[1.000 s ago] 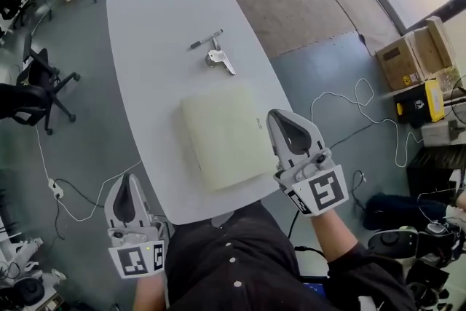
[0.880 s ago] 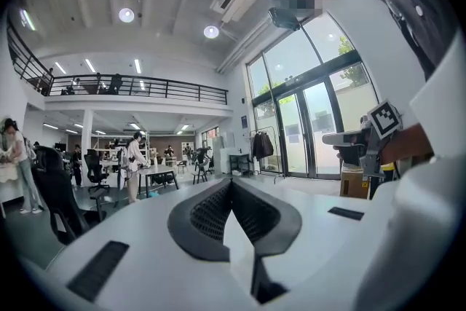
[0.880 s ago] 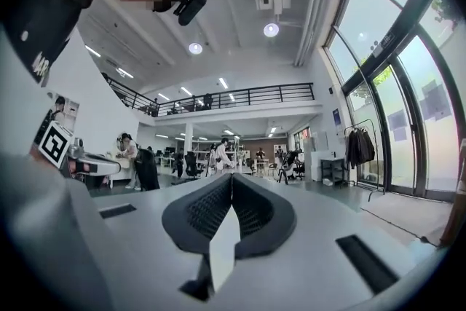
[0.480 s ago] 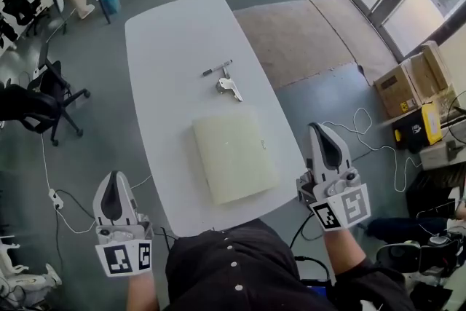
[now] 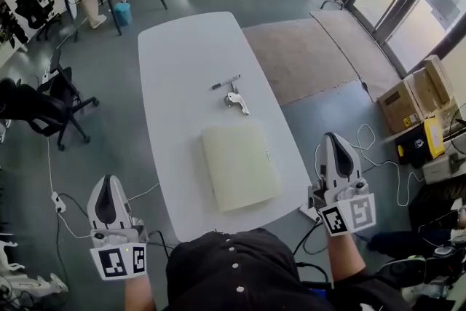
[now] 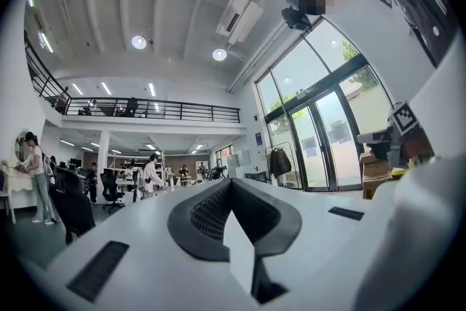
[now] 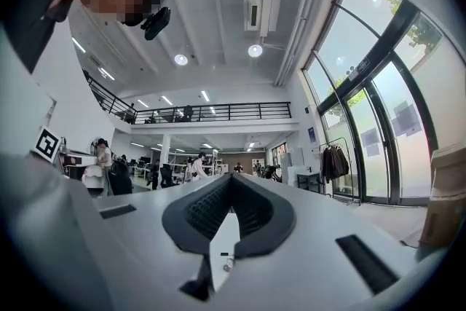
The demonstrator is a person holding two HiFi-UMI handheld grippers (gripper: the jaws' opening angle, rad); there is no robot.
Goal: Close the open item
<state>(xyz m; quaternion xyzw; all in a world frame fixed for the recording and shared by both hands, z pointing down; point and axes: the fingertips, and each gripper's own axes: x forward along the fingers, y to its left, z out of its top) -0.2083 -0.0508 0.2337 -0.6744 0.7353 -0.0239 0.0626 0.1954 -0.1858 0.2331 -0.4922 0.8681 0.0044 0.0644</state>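
A pale yellow flat case [image 5: 240,165] lies shut on the white table [image 5: 182,62], near the front edge. Beyond it are a dark pen [image 5: 226,82] and a small silvery metal tool [image 5: 237,101]. My left gripper [image 5: 108,187] hangs off the table's front left corner, over the floor, with its jaws together and nothing in them. My right gripper [image 5: 336,143] is off the table's right edge, beside the case but apart from it, also shut and empty. In both gripper views the closed jaws point up into the hall: left gripper [image 6: 231,183], right gripper [image 7: 231,178].
A black office chair [image 5: 36,109] stands left of the table. Cables [image 5: 368,135] trail over the floor on the right, near cardboard boxes [image 5: 419,95] and a yellow unit [image 5: 422,138]. A rug [image 5: 313,54] lies right of the table. A person's dark shirt [image 5: 233,269] fills the bottom.
My right gripper has drawn back from the case's right edge to beyond the table's side. The left gripper has drifted left and lower. The table now sits further off in view.
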